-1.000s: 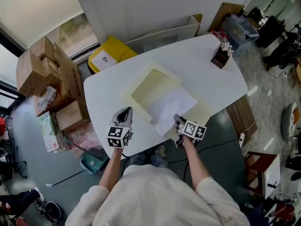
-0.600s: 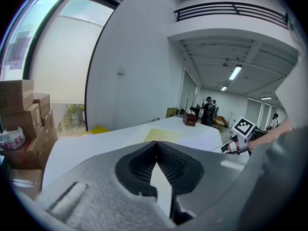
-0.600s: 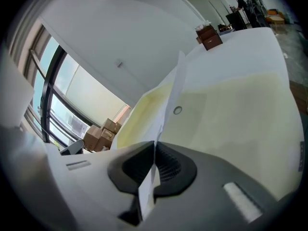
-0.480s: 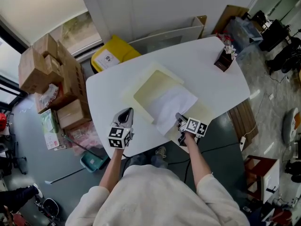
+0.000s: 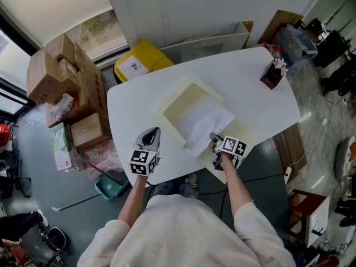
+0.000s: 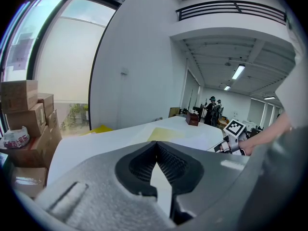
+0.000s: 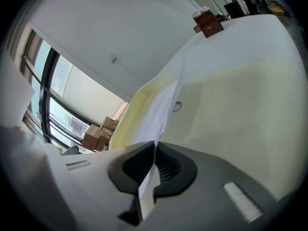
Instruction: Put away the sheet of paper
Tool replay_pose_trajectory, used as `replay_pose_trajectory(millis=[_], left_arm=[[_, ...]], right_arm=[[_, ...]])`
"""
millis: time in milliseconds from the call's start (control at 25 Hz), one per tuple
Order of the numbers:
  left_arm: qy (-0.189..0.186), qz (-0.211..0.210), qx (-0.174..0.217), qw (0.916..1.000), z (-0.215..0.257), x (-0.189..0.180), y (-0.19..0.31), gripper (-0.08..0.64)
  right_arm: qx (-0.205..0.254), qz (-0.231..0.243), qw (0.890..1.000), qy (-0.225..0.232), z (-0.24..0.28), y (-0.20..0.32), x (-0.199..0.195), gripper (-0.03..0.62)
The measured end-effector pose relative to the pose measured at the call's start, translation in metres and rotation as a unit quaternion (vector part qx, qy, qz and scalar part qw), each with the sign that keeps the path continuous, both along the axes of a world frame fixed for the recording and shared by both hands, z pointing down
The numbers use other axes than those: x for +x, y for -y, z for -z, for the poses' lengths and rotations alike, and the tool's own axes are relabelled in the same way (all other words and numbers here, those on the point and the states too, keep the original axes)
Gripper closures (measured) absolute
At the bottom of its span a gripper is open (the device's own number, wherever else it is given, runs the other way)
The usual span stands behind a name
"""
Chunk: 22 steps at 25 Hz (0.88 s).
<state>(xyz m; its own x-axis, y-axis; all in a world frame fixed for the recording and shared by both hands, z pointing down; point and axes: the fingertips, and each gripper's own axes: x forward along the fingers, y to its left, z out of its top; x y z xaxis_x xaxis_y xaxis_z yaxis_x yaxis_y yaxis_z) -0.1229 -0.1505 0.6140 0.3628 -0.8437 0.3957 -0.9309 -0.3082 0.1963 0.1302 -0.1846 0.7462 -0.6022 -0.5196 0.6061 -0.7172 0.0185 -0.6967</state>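
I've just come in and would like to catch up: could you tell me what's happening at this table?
A person stands at the white table with a gripper in each hand. The right gripper is shut on the near edge of a white sheet of paper, which lies partly over an open pale yellow folder. The left gripper is shut and empty near the table's front edge.

I count two grippers, my left gripper [image 5: 151,132] and my right gripper [image 5: 213,138]. There is one table [image 5: 253,102]. On it I count one sheet of paper [image 5: 204,122], one pale yellow folder [image 5: 186,100] and one small brown box [image 5: 272,75]. On the floor there is one yellow bin [image 5: 139,63]. The cardboard boxes [image 5: 62,74] come to about five, though the pile hides some. Far across the room I count two people [image 6: 212,109].
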Motion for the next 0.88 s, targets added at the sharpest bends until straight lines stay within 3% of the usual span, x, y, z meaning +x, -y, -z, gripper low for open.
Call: replay_pose_trajectory(millis=[880], left_arm=[[-0.001,0.026,-0.008,0.9996,-0.005,-0.018,0.001,0.56]], right_arm=[[-0.003,0.022,1.0,0.021,-0.007,0.048,-0.055,0.589]])
